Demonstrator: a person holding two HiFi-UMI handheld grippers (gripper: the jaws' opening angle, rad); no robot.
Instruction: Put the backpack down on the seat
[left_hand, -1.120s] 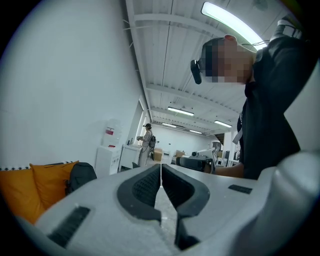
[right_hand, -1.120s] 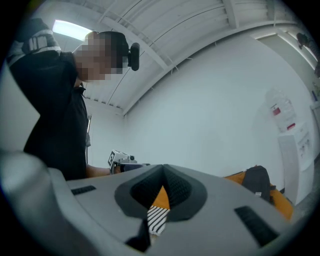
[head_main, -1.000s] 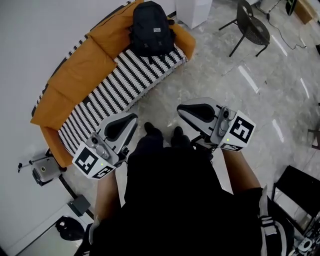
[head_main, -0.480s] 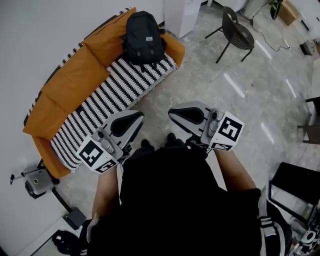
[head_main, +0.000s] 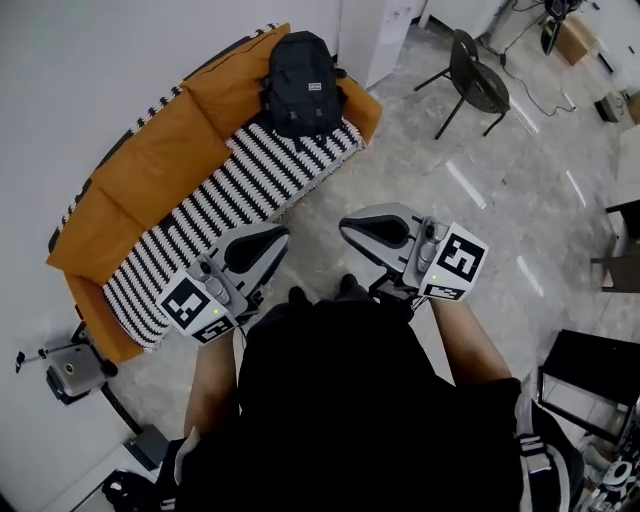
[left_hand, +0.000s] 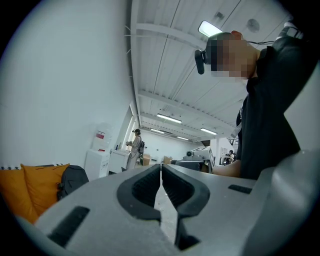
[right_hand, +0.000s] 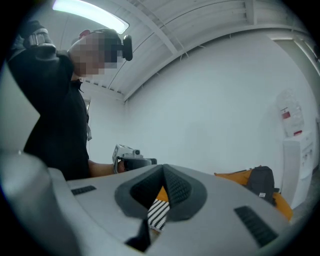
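1. Your backpack (head_main: 302, 82) is at the top centre of the head view. It stands upright on the striped seat (head_main: 230, 195) of the sofa (head_main: 150, 165), leaning on an orange cushion (head_main: 232, 92).
2. Your left gripper (head_main: 283, 233) and right gripper (head_main: 346, 226) are both closed and empty, well apart from it.
3. Risk: standing upright near the seat's end, the backpack may slump forward or tip off the edge as its weight settles.
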